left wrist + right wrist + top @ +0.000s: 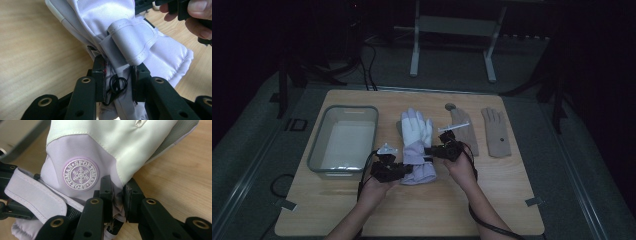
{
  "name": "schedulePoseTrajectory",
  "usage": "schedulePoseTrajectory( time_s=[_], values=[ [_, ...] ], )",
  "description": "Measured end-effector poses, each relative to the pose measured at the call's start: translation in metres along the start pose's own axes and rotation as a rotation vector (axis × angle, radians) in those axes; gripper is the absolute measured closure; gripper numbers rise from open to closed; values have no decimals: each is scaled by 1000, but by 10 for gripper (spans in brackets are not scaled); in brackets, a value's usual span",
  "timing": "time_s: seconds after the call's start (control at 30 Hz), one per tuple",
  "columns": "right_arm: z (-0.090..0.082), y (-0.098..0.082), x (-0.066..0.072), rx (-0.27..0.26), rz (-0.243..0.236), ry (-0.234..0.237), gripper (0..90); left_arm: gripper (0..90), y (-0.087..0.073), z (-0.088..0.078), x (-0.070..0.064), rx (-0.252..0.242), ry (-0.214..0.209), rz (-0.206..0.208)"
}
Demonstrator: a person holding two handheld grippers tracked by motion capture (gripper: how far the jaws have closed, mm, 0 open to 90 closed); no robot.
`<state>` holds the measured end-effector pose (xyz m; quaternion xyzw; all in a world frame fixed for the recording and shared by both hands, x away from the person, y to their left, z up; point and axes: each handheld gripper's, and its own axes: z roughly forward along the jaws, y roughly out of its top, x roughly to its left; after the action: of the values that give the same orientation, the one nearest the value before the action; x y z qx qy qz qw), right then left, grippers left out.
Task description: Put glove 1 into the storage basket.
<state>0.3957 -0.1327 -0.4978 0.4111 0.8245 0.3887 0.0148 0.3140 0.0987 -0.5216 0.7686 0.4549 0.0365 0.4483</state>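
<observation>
Two grippers are meeting at one puffy white and lilac glove [416,145] in the high view. It is lying flat on the bench [492,200], between a grey tub [314,150] and two thin tan gloves [484,132]. The left gripper [404,170] is sitting at the cuff end. The right gripper [432,150] is sitting at the wrist edge, on the side nearer the tan gloves.

In the left gripper view, the jaws are pinching the cuff cloth between them, so they are narrow and holding the glove. A small black ring [118,84] is hanging right between the jaws. Just above them, a lilac wrist strap [132,41] is curling over in a loop. The cloth is bunching and folding, so I think the glove is soft, light and floppy. The shiny part looks slippery.

In the right gripper view, the jaws are squeezing the glove's edge, just beside a round snowflake badge [80,174]. The jaws are narrow and holding cloth. I think the cuff hem and the stitched edge are the best places to hold, because they are thicker and less slippy.
</observation>
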Motion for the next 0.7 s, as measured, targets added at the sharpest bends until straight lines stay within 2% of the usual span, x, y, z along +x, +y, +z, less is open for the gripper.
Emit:
schedulePoseTrajectory(
  time_s=[0.3, 0.47, 0.7],
  values=[
    [-15, 13, 9, -42, -15, -11, 793, 711, 18, -16, -3, -9, -3, 45],
    [-24, 28, 16, -71, -19, -13, 793, 710, 34, -29, -1, -17, -6, 66],
    [-33, 46, 27, -97, -31, -23, 793, 709, 50, -45, 2, -36, -7, 74]
  ],
)
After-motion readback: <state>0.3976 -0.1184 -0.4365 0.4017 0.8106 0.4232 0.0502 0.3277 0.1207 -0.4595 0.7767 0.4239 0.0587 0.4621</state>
